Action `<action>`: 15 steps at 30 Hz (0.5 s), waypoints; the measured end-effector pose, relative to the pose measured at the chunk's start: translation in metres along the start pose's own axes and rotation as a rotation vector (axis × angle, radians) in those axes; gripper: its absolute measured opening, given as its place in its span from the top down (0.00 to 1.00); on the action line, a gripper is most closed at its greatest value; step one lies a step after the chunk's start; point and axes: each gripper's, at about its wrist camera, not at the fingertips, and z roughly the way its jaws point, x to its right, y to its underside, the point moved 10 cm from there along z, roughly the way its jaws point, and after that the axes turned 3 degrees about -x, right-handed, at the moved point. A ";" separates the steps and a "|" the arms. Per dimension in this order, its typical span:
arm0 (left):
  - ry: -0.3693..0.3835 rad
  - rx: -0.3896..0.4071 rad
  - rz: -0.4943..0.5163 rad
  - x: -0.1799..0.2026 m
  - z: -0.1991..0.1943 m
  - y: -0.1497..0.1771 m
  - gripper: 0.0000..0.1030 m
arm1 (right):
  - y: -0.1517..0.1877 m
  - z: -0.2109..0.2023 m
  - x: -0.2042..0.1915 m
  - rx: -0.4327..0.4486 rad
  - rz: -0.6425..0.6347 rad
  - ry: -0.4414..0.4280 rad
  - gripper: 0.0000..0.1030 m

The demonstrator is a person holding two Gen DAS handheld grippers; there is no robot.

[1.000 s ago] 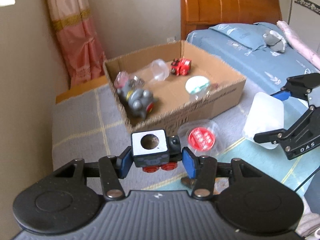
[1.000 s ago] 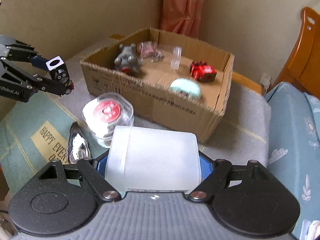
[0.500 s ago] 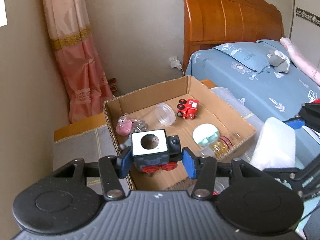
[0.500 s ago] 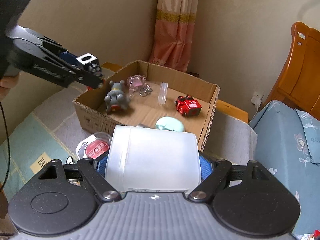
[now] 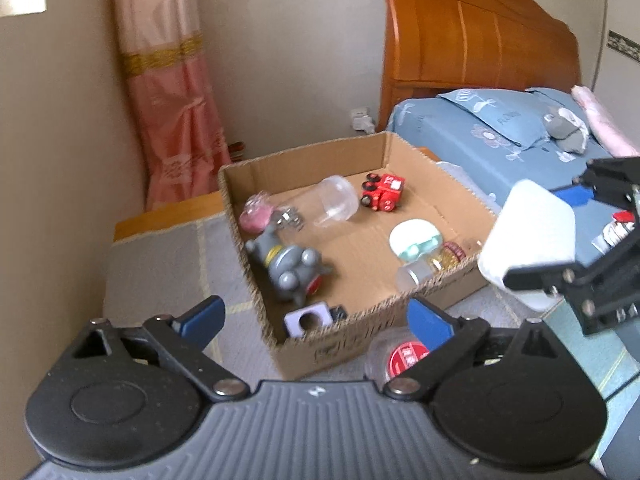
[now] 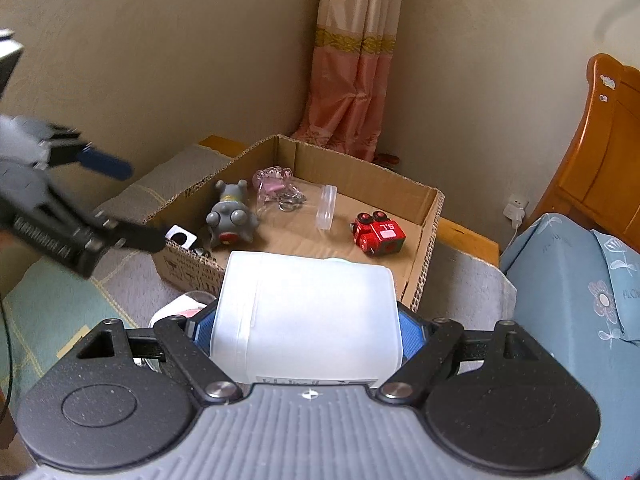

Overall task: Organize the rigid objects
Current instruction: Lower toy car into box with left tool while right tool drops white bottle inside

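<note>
Left tool (image 5: 314, 318): your left tool is released, its blue pads spread wide and holding nothing, poised at the near left corner of the cardboard box (image 5: 440, 292).
Block toy (image 5: 309, 319): the white-faced black block with a round hole lies inside the box, in the near left corner, just in front of the grey figure (image 5: 290, 268).
Box contents: left to right you see a pink keychain (image 5: 256, 216), a clear capsule (image 5: 334, 202), a red toy train (image 5: 383, 193) and a white-and-teal dome (image 5: 416, 238), all apart from one another on the box floor.
Red-lidded jar (image 5: 404, 356): it stands outside the box, against its front wall.
Right tool (image 6: 308, 328): your right tool is clenched on the white plastic container (image 6: 308, 316), held near the box's front right edge.
</note>
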 end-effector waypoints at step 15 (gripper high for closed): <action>-0.122 0.007 -0.116 -0.028 -0.027 0.031 0.05 | -0.053 0.045 -0.010 -0.011 -0.064 -0.047 0.16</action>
